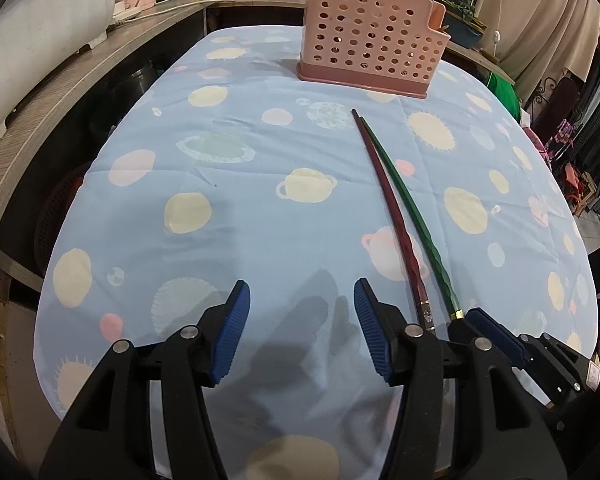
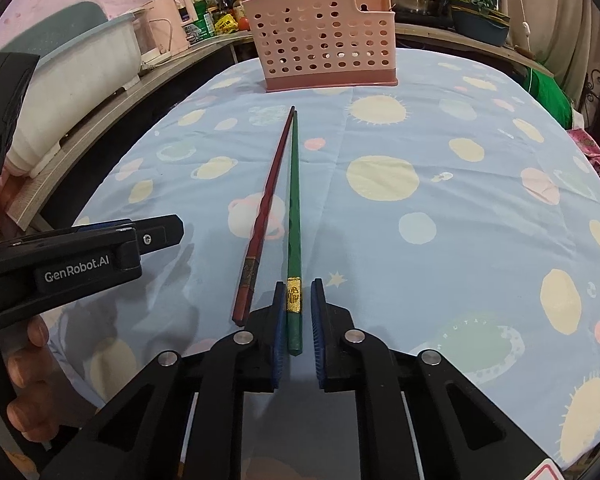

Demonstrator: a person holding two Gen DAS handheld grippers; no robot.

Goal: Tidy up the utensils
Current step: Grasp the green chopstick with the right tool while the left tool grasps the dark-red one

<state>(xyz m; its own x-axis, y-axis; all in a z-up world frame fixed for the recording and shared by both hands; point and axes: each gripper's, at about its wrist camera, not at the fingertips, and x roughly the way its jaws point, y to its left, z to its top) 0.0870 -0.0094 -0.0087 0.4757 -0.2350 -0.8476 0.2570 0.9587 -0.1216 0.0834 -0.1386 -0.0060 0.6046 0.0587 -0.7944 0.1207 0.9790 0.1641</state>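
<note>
A red chopstick (image 2: 266, 208) and a green chopstick (image 2: 294, 200) lie side by side on the blue patterned tablecloth (image 2: 440, 184), tips pointing toward a pink perforated utensil holder (image 2: 324, 44) at the far end. My right gripper (image 2: 298, 284) is shut on the thick gold-banded end of the green chopstick; the red one lies just left of its jaws. In the left wrist view the same red chopstick (image 1: 396, 216) and green chopstick (image 1: 416, 216) run to the right of my left gripper (image 1: 300, 292), which stands open over bare cloth. The right gripper (image 1: 484, 320) shows there at the green chopstick's end.
A wooden counter (image 1: 60, 92) curves along the left and back with a white tub (image 2: 80, 80), bottles and pots on it. A person's hand (image 2: 24, 364) holds the left gripper (image 2: 156, 236) at the left edge. Clothes hang at the far right (image 1: 596, 140).
</note>
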